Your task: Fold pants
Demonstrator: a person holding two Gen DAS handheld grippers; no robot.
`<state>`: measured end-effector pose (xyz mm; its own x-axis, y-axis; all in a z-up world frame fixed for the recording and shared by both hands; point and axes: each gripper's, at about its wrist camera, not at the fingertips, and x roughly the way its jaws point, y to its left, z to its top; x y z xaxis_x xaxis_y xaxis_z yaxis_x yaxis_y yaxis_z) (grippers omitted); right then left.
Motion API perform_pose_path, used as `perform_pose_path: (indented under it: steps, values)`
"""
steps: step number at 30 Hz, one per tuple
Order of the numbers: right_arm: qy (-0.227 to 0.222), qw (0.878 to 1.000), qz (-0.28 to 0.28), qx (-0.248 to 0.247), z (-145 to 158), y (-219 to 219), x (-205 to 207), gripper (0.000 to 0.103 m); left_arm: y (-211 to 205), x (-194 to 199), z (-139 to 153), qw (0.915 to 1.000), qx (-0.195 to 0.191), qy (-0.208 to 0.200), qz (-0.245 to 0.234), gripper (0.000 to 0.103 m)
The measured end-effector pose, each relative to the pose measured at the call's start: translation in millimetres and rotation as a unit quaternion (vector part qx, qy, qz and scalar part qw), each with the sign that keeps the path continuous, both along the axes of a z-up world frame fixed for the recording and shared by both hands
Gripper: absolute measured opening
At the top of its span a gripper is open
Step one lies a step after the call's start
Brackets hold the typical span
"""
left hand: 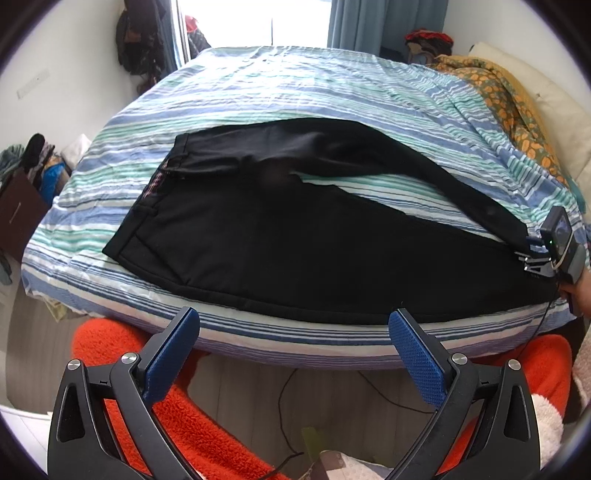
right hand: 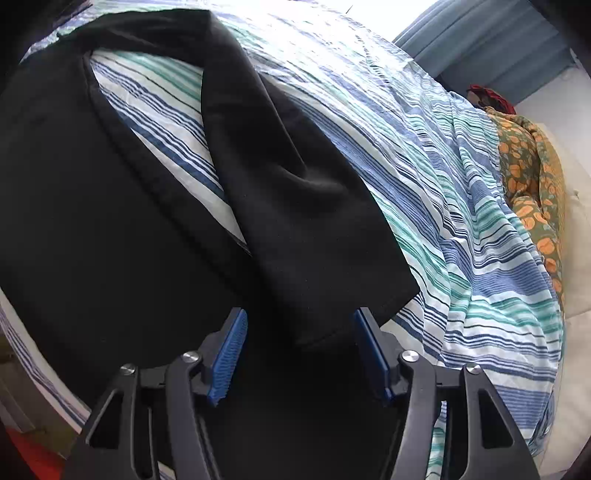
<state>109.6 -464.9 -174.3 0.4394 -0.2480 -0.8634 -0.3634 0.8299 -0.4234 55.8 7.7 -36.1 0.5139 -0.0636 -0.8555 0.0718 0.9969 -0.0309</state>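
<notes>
Two pant legs (left hand: 332,236) splayed, right gripper (right hand: 299,343) at hem

Pretty clearly someone's bedroom at home. There's a bed (left hand: 258,92) made up with a wrinkly blue, teal and white striped sheet, a cream pillow (left hand: 554,99) and an orange floral blanket (left hand: 517,110) bunched along one side. Blue curtains (left hand: 384,22) hang by a bright window (left hand: 255,18), clothes and bags hang on the wall (left hand: 140,40), and more clothes are piled on the floor (left hand: 33,162).
</notes>
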Motion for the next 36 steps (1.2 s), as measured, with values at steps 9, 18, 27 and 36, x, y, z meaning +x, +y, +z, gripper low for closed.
perform_pose_path:
  steps: [9, 18, 27, 36]
  values:
    - [-0.055, 0.998, 0.0, 0.034, 81.1, 4.7, 15.7, 0.008, -17.3, 21.1, -24.5, 0.9992, 0.02, 0.031, -0.011, 0.102]
    - [-0.146, 0.982, -0.115, 0.032, 189.3, -99.2, 164.7, 0.008, -33.7, 34.7, -37.1, 0.9978, 0.028, 0.053, -0.029, 0.102]
    - [-0.146, 0.943, -0.284, 0.096, 136.5, -170.1, 209.4, 0.038, -17.1, 54.0, -41.5, 0.9979, 0.046, 0.046, 0.0, 0.102]
    - [-0.076, 0.912, -0.237, 0.327, 43.9, -46.0, 198.5, 0.038, -20.5, 234.3, -34.3, 0.9935, 0.055, -0.098, 0.019, 0.102]
